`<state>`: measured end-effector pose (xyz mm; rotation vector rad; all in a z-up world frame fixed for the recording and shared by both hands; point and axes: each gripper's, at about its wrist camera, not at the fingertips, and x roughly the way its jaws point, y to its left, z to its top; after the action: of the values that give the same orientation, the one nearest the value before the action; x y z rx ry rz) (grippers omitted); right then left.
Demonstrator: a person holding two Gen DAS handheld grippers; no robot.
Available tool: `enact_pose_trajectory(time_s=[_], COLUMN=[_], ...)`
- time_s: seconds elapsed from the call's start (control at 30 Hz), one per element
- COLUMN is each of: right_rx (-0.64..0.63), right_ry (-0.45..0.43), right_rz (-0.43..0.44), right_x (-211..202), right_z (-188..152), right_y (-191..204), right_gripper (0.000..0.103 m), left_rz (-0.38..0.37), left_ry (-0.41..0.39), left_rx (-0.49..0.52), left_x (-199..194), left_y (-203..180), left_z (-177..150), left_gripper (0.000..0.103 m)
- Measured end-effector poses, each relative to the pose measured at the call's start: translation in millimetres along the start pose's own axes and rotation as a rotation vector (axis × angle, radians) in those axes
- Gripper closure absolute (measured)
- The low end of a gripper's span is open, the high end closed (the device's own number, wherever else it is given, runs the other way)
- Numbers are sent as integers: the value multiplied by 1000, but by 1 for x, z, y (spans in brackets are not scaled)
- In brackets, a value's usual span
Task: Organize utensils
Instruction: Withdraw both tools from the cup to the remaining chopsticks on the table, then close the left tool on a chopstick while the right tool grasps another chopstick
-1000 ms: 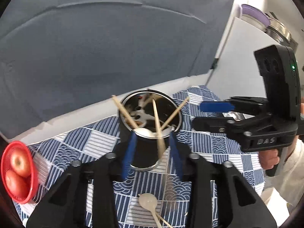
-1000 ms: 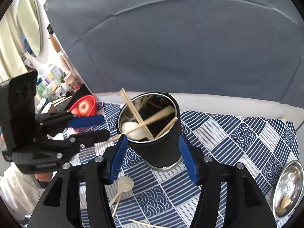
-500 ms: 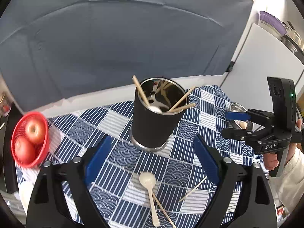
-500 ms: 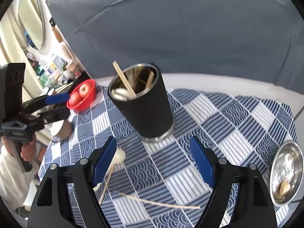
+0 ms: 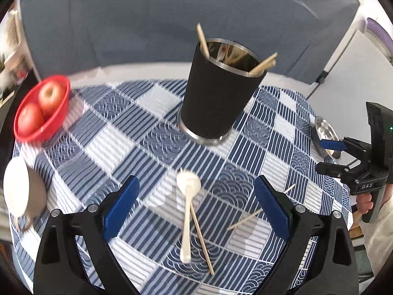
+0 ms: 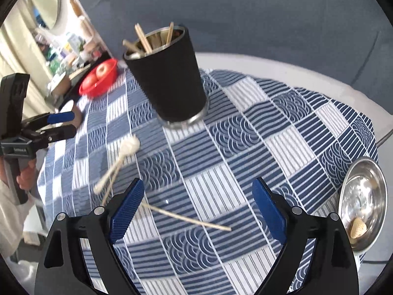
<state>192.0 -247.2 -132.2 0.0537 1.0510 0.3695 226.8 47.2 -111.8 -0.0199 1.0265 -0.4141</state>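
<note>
Left tongs (image 5: 196,205) and right tongs (image 6: 197,207) both hang spread wide, nothing gripped, jaws just been opening. Spoon (image 5: 187,211) and two chopsticks (image 6: 186,218) lie loose on the surface (image 6: 282,147), near the black cup (image 5: 217,98). I'd pinch the spoon's handle mid-length. Earlier both sets straddled the cup; they've backed off since.
</note>
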Motion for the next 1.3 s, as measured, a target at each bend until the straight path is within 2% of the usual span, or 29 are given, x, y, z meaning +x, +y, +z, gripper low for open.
enact_pose_trajectory(time_s=[0.5, 0.77, 0.93, 1.03, 1.13, 1.3], right_rx=[-163, -182, -232, -273, -333, -395], right_ry=[119, 189, 233, 261, 285, 315], right_rz=[12, 26, 42, 56, 63, 87], right_x=[8, 30, 54, 66, 78, 100], right_z=[-45, -68, -68, -61, -54, -44], right_y=[-9, -7, 3, 9, 14, 21], right_gripper=[18, 17, 17, 17, 17, 17], left_rz=[60, 115, 145, 168, 157, 169], left_ry=[117, 180, 203, 215, 226, 226], left_rx=[-118, -118, -107, -135, -179, -179], left_x=[36, 51, 58, 63, 65, 67], left_y=[-15, -19, -20, -15, -11, -13], left_z=[-75, -101, -110, -112, -115, -117], left_gripper=[10, 10, 10, 10, 8, 6])
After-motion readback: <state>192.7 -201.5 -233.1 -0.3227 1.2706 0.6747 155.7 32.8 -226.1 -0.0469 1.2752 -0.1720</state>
